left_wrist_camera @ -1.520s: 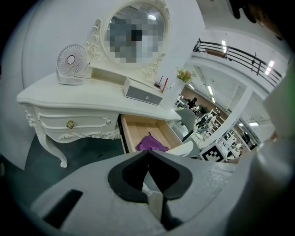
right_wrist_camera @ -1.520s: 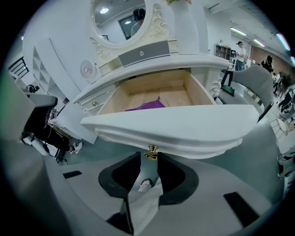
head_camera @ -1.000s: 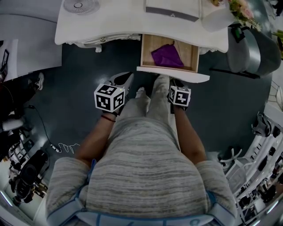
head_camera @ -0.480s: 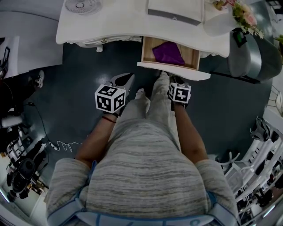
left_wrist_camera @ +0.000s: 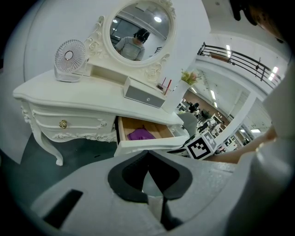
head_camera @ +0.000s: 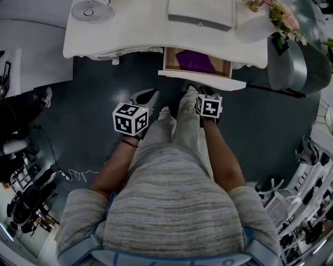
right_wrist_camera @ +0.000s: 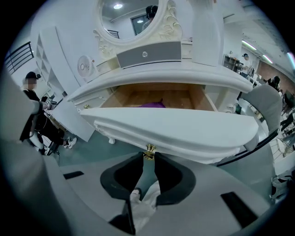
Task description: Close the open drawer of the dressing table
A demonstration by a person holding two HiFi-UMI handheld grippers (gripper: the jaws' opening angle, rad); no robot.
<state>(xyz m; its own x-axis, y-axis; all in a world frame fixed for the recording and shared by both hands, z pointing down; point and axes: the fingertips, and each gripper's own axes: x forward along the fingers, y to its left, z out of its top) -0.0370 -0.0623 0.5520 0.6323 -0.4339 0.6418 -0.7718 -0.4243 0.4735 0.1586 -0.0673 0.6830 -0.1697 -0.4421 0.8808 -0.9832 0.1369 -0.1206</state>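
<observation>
The white dressing table [head_camera: 135, 28] has one drawer [head_camera: 202, 82] partly pulled out, and a purple cloth [head_camera: 195, 60] lies inside it. My right gripper [right_wrist_camera: 148, 159] is at the drawer front [right_wrist_camera: 184, 131], its jaws shut on the small gold knob [right_wrist_camera: 149, 151]. In the head view the right gripper [head_camera: 200, 91] sits just under the drawer's front edge. My left gripper [head_camera: 148, 96] hangs apart to the left, shut and empty. The left gripper view shows its closed tips [left_wrist_camera: 147, 154] pointing toward the drawer [left_wrist_camera: 147, 145] and the cloth [left_wrist_camera: 140, 134].
On the tabletop stand a small fan [head_camera: 91, 9], a grey-fronted box [head_camera: 200, 13] and flowers [head_camera: 283, 15]. An oval mirror [left_wrist_camera: 138, 30] rises behind. A grey chair [head_camera: 299, 60] is at the right. Cables [head_camera: 78, 174] lie on the dark floor at the left.
The drawer has slid further into the table, showing less of its inside. My right gripper moved toward the table with it. The left gripper stayed put.
</observation>
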